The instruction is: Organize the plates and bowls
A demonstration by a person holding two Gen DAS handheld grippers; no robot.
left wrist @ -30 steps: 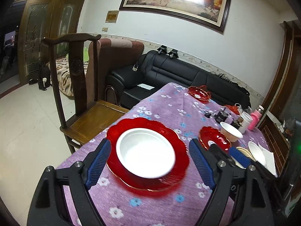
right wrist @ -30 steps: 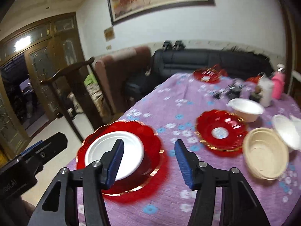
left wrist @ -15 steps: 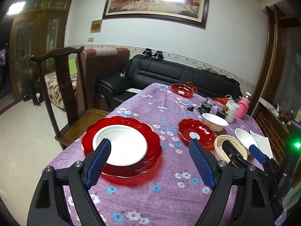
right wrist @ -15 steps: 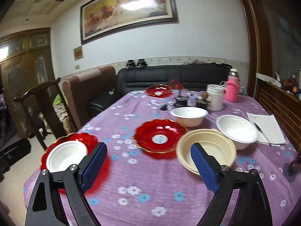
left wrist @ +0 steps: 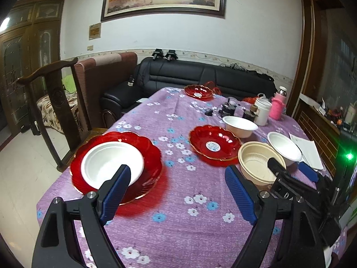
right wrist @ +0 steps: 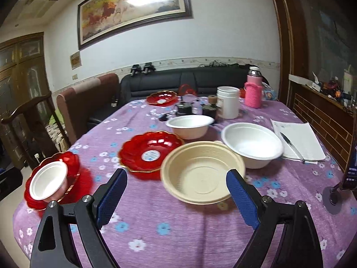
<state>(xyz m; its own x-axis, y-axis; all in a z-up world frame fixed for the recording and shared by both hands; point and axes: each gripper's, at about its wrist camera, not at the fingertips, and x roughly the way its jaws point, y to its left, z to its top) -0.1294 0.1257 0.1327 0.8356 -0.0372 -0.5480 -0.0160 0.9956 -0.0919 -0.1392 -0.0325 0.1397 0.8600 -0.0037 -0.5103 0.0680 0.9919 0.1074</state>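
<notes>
A white bowl (left wrist: 111,159) sits in a large red plate (left wrist: 152,156) at the table's near left corner. My left gripper (left wrist: 178,174) hangs open over bare purple cloth just right of that plate, with nothing between its fingers. A smaller red plate (left wrist: 214,145) lies mid-table. My right gripper (right wrist: 176,177) is open too, low in front of a beige bowl (right wrist: 200,174) whose near rim lies between the pads without touching them. Two more white bowls (right wrist: 252,143) (right wrist: 189,125) stand behind it, and a third red plate (right wrist: 161,98) sits at the far end. The right gripper (left wrist: 290,170) also shows beside the beige bowl (left wrist: 258,160).
A white jar (right wrist: 227,105), a pink bottle (right wrist: 253,91) and small dark items crowd the far right of the table. Paper with a pen (right wrist: 299,143) lies at the right edge, near a phone stand (right wrist: 334,197). A wooden chair (left wrist: 55,102) stands at the left side.
Both grippers have swung right, away from the red plate with the white bowl, toward the beige bowl. The right jaws have spread wider. The left jaws have stayed open.
</notes>
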